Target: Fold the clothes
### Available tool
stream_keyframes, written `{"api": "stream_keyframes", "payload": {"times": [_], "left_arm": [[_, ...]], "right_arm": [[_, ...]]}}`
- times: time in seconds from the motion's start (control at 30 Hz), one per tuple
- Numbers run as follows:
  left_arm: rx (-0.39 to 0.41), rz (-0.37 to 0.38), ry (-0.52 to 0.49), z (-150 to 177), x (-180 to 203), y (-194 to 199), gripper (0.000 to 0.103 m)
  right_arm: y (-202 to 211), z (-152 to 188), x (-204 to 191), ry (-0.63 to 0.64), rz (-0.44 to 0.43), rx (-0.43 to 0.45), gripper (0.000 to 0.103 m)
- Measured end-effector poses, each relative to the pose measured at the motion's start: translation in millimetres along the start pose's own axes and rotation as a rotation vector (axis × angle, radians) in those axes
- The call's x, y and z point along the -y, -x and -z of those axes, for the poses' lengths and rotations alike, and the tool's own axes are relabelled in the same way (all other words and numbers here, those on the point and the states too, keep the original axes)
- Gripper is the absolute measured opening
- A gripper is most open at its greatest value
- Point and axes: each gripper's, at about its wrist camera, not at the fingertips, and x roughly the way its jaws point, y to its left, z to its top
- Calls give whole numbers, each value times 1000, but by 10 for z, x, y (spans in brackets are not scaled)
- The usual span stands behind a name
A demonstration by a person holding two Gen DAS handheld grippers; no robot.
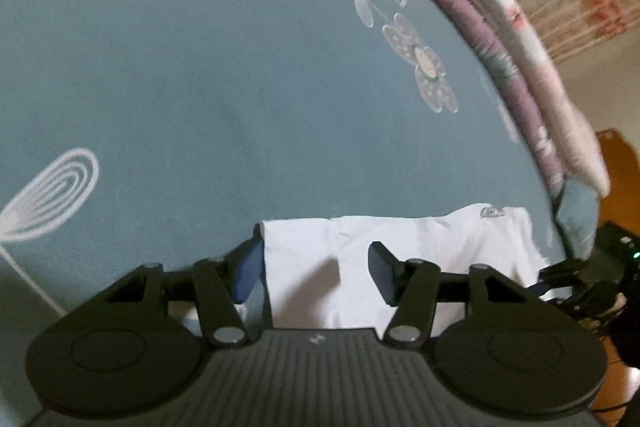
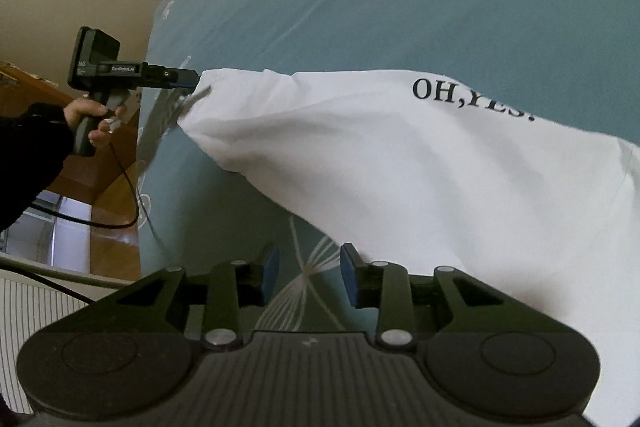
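On a blue flowered bedsheet (image 2: pixel 360 7) lies a white T-shirt (image 2: pixel 420 163) printed "OH, YES", one corner lifted off the bed at the left gripper (image 2: pixel 194 79), whose fingers look open around the cloth in its own view. The right gripper (image 2: pixel 308 275) hovers open beside the shirt's near edge; it would likely need a firm pinch there so both corners travel evenly.

Left hand-held gripper (image 1: pixel 316 273) jaws apart over white shirt (image 1: pixel 420 267) at 6 o'clock, on blue flowered bedsheet (image 1: pixel 200 87). Folded pink-purple bedding (image 1: pixel 520 39) at 2 o'clock.
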Motion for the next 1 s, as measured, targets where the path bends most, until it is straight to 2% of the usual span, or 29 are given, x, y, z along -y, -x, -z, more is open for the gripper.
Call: {"api": "stream_keyframes", "payload": {"times": [0.07,0.1,0.17,0.2,0.23,0.27,0.3,0.43,0.57,0.67,0.77,0.87,0.9,1.0], "left_arm": [[16,41,81,-94,-56,-55,56],[6,44,76,-143,-12,-102,57],[-36,17,-25,-163,139,-154,57],[-49,16,-34,-129,151,-152,54],[-46,6,-19,-83,131,-135,39],[-43,-29,-11,-42,134,-127,10],[-51,-77,-20,-9,169,-133,2],[-47,-212,-158,-65,493,-155,2],[68,-317,-119,-268,484,128,0],[62,-367,-84,-381,521,158,2],[84,-434,-119,-436,695,179,2],[155,-485,-182,-457,1000,209,2],[161,-451,-194,-466,1155,155,2],[114,-240,-211,-472,1603,-166,10]], "right_arm": [[-6,32,-2,-10,4,2,40],[-17,43,-6,-14,7,0,40],[-4,77,-3,-25,16,4,40],[18,100,3,-31,23,9,40],[40,123,9,-37,30,14,40],[62,146,15,-43,37,20,41],[84,169,22,-49,43,25,44],[173,261,46,-73,70,46,45],[282,372,82,-103,97,73,45],[411,496,135,-139,117,107,45],[539,620,187,-175,137,141,45],[667,744,239,-211,158,175,45],[710,786,256,-222,164,186,46],[789,923,273,-247,174,208,46]]}}
